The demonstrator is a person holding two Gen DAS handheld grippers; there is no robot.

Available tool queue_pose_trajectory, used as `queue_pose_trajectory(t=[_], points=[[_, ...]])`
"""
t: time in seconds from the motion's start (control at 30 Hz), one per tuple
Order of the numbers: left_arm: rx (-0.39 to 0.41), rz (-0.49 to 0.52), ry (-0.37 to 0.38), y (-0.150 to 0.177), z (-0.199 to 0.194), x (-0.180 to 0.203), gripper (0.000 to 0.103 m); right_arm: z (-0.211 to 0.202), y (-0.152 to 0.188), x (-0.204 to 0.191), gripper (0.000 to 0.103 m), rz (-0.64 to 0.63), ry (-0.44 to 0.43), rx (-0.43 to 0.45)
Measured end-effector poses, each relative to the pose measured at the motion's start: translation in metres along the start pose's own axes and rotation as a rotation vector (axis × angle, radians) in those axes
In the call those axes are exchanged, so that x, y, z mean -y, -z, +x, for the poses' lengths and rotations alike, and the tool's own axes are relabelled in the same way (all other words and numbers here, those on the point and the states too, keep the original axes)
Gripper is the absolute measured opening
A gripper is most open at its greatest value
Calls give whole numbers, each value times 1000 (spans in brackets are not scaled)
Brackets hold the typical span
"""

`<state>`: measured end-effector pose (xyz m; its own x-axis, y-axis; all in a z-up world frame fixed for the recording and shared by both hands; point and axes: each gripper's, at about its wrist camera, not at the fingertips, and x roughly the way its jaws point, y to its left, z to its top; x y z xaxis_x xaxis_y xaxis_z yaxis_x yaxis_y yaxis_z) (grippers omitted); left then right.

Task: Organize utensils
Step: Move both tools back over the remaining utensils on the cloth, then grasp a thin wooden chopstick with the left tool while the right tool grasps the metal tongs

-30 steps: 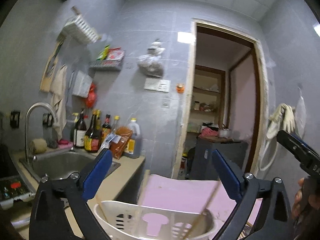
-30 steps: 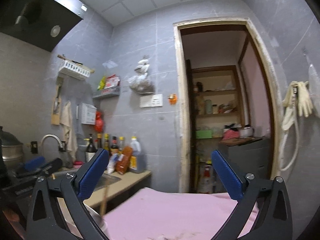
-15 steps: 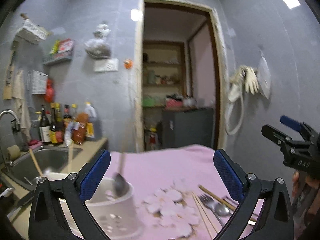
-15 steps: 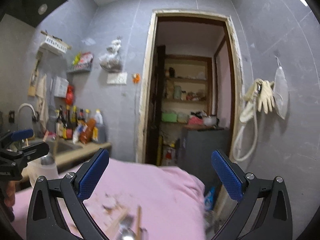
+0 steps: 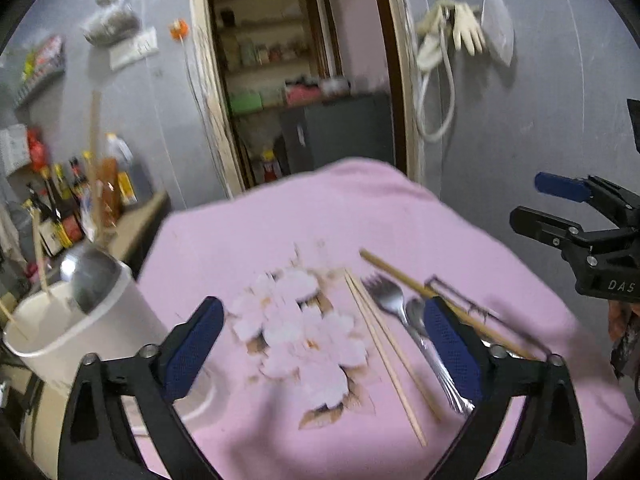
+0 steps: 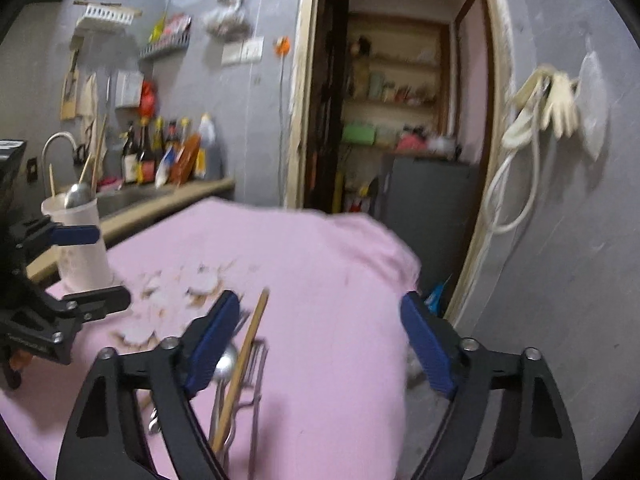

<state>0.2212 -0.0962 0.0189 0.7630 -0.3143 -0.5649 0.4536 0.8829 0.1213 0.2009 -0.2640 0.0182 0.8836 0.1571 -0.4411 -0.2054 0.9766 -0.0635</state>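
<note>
Both views have swung down from the wall and doorway onto the pink-clothed bench point(image 5: 280, 216), so the next pickup looks close. The fork point(image 5: 386, 300), spoon point(image 5: 416, 312) and chopsticks point(image 5: 384, 344) lie loose on the cloth; the cup point(image 5: 72, 332) already holds several. Left tongs point(image 5: 324, 344) and right tongs point(image 6: 320, 348) are both narrowing but grip nothing.
</note>
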Motion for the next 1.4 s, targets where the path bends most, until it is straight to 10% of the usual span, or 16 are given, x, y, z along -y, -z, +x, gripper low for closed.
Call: queue_pose_trajectory(t=[0.13,0.33,0.63,0.97,1.4], points=[[-126,10,74,4,27,3,56,20,8,-2,49,0,-66,-118],[-275,36,117,13,64,8,23,35,20,-10,44,-39,-109,-225],[-328,-46,207,8,84,-9,22,40,29,-7,43,-42,-139,-315],[-384,-45,129,-8,112,-9,21,58,31,-15,44,-62,-169,-383],[-371,-209,289,-6,98,-33,20,78,24,-18,43,-84,-158,-400]])
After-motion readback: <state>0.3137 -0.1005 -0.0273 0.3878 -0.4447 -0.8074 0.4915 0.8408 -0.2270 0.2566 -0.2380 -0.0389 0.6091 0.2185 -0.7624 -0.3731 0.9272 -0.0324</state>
